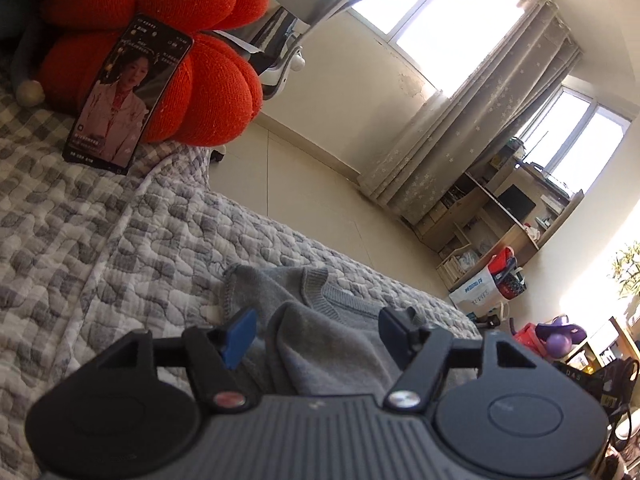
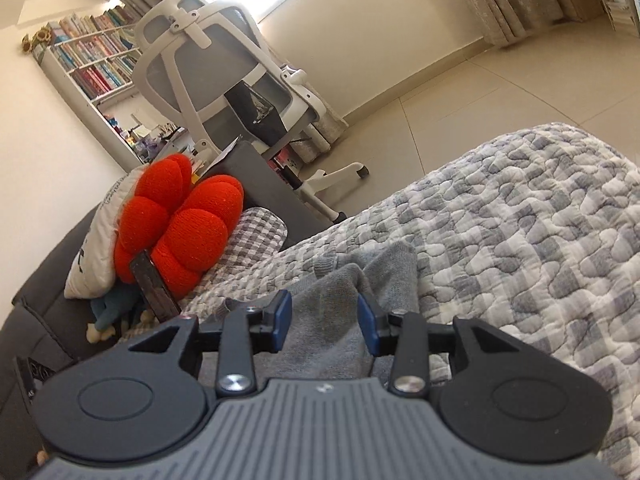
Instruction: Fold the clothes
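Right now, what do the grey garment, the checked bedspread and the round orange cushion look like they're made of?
Grey garment: soft matte knit, probably cotton jersey, judging by the ribbed neckband and stitched hem.
Grey-and-white checked bedspread: quilted, padded fabric, likely cotton; stitch lines leave puffy pebble shapes.
Round orange lobed cushion: chunky knitted yarn over stuffing; the fuzzy knit texture shows.
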Demonstrator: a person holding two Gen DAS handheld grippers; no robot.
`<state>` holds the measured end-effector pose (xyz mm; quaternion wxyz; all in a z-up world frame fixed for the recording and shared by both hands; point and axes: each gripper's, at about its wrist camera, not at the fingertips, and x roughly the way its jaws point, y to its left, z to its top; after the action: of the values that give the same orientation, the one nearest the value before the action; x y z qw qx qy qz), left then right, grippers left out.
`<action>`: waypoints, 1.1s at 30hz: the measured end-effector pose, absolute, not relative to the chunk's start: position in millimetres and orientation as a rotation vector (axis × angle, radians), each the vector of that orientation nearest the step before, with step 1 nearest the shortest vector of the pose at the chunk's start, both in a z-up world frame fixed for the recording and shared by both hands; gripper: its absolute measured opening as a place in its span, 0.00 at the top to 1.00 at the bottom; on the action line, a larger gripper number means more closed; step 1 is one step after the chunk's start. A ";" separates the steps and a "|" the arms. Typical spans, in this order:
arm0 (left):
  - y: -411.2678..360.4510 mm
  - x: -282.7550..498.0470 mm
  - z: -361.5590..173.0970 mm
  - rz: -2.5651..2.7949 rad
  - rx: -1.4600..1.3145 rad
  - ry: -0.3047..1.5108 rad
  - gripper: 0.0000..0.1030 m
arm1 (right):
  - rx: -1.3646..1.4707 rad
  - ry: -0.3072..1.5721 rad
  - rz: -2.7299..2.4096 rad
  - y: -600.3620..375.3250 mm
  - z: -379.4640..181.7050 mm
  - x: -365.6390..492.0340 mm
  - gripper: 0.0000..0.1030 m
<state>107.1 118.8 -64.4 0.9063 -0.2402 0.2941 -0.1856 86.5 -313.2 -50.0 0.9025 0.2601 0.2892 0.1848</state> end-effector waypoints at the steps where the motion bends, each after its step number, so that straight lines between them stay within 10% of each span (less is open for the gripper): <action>1: 116.8 107.4 -65.1 -0.384 -0.471 0.601 0.33 | 0.496 0.594 0.384 -309.7 -50.5 86.5 0.60; 21: 94.8 117.4 -84.0 -0.442 -0.232 0.599 0.36 | 0.167 0.586 0.413 -278.1 -69.5 113.0 0.47; 30: 96.6 124.7 -86.0 -0.456 -0.259 0.586 0.63 | 0.182 0.554 0.428 -277.9 -78.8 121.5 0.48; 33: 97.2 124.4 -86.1 -0.466 -0.271 0.585 0.80 | 0.188 0.530 0.427 -278.5 -80.1 120.7 0.66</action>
<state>124.4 97.2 -86.1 0.9218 -0.1319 0.2850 -0.2271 120.7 -278.5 -80.1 0.9383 0.0922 0.2594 0.2092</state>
